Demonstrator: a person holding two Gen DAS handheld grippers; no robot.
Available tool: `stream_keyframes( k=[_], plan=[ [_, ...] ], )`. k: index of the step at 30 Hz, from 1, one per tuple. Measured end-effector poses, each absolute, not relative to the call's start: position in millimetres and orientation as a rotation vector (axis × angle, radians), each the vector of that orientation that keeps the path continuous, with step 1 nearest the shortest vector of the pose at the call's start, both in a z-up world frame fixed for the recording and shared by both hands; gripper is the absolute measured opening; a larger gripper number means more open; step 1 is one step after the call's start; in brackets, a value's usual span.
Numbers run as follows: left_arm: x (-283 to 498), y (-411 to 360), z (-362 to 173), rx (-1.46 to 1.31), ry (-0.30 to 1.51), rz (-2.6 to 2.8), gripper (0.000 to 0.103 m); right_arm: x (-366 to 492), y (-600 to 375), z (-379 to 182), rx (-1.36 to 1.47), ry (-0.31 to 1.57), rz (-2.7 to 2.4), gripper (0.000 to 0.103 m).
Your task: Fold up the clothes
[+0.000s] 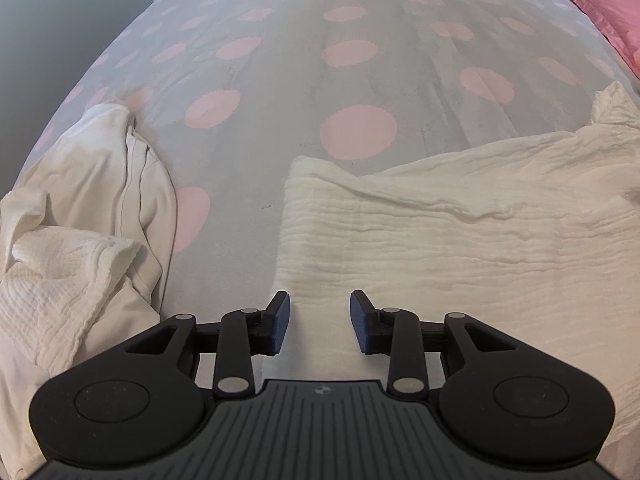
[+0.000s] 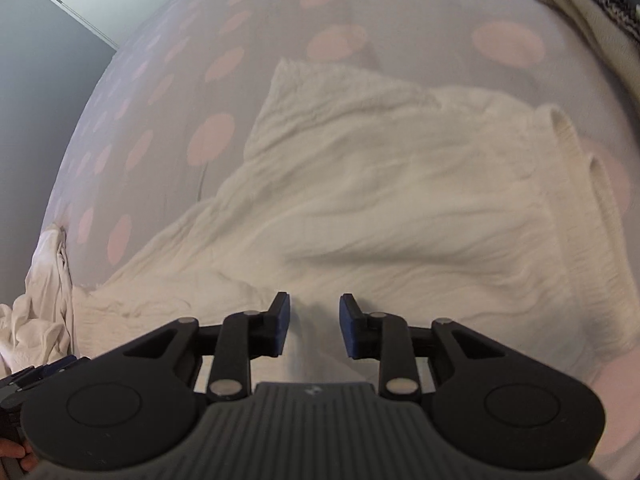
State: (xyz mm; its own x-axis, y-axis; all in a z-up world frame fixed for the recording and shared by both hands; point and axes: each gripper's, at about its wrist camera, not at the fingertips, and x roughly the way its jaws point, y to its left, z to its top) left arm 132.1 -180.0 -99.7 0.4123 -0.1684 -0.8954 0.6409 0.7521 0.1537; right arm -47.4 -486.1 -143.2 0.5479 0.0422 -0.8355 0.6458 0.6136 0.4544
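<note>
A cream crinkled garment [image 1: 460, 240] lies spread on the bed, filling the right half of the left wrist view. It also shows in the right wrist view [image 2: 380, 208], with a ribbed waistband [image 2: 576, 168] at its right side. My left gripper [image 1: 320, 322] is open and empty, just above the garment's near left edge. My right gripper [image 2: 313, 326] is open and empty, low over the garment's near part, where a small ridge of cloth lies between the fingers.
The bed cover [image 1: 320, 60] is grey with pink dots. A heap of white clothes [image 1: 76, 216] lies at the bed's left edge, also in the right wrist view [image 2: 36, 308]. A pink pillow [image 1: 596, 0] is far right. More cloth [image 2: 592, 12] lies at top right.
</note>
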Motion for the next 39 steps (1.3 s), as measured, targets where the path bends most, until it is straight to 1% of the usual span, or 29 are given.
stream_keyframes(
  k=[1, 3, 5, 9, 12, 16, 17, 19, 21, 22, 23, 24, 25, 28, 29, 30, 31, 34, 35, 36, 37, 39],
  plan=[
    [131, -180, -99, 0.53, 1.024, -0.541, 0.031, -48, -485, -146, 0.871, 0.927, -0.411, 0.031],
    [129, -180, -98, 0.533, 1.014, -0.543, 0.031, -49, -484, -150, 0.925, 0.902, -0.383, 0.008],
    [128, -178, -96, 0.527, 1.006, -0.544, 0.031, -51, -479, -144, 0.938, 0.889, -0.342, 0.006],
    [126, -179, -96, 0.525, 1.002, -0.542, 0.035, -65, -462, -113, 0.812, 0.874, -0.357, 0.005],
    [124, -180, -99, 0.535, 1.004, -0.541, 0.035, -83, -459, -101, 0.74, 0.842, -0.41, 0.004],
    [121, -181, -99, 0.536, 1.002, -0.543, 0.035, -96, -464, -104, 0.686, 0.834, -0.472, 0.004],
    [121, -181, -99, 0.536, 1.002, -0.544, 0.035, -95, -467, -109, 0.685, 0.841, -0.485, 0.002],
    [120, -181, -98, 0.536, 1.001, -0.544, 0.035, -92, -472, -119, 0.688, 0.854, -0.497, 0.002],
    [118, -182, -98, 0.536, 0.999, -0.545, 0.035, -90, -477, -129, 0.708, 0.878, -0.501, 0.009],
    [118, -182, -98, 0.536, 0.999, -0.545, 0.035, -91, -479, -132, 0.73, 0.889, -0.508, 0.011],
    [117, -182, -98, 0.536, 0.998, -0.546, 0.035, -94, -482, -135, 0.765, 0.887, -0.508, 0.019],
    [117, -182, -98, 0.536, 0.997, -0.546, 0.035, -97, -485, -137, 0.798, 0.885, -0.508, 0.034],
    [116, -182, -98, 0.536, 0.997, -0.546, 0.036, -98, -486, -139, 0.82, 0.89, -0.503, 0.038],
    [117, -183, -99, 0.541, 0.999, -0.547, 0.036, -103, -490, -145, 0.886, 0.903, -0.487, 0.037],
    [117, -183, -100, 0.543, 1.0, -0.547, 0.036, -105, -491, -147, 0.908, 0.907, -0.482, 0.035],
    [117, -183, -100, 0.545, 1.0, -0.547, 0.036, -106, -492, -149, 0.93, 0.912, -0.475, 0.027],
    [117, -183, -101, 0.546, 1.001, -0.547, 0.036, -103, -491, -153, 0.952, 0.926, -0.45, 0.024],
    [117, -183, -102, 0.551, 1.003, -0.547, 0.036, -91, -479, -155, 0.952, 0.955, -0.384, 0.024],
    [117, -184, -102, 0.553, 1.003, -0.547, 0.036, -87, -474, -153, 0.925, 0.957, -0.381, 0.022],
    [117, -184, -103, 0.555, 1.004, -0.547, 0.036, -83, -469, -150, 0.897, 0.959, -0.376, 0.011],
    [117, -184, -103, 0.556, 1.005, -0.547, 0.036, -82, -465, -145, 0.86, 0.947, -0.365, 0.008],
    [118, -183, -105, 0.557, 1.008, -0.543, 0.036, -80, -456, -133, 0.787, 0.924, -0.342, 0.008]
  ],
)
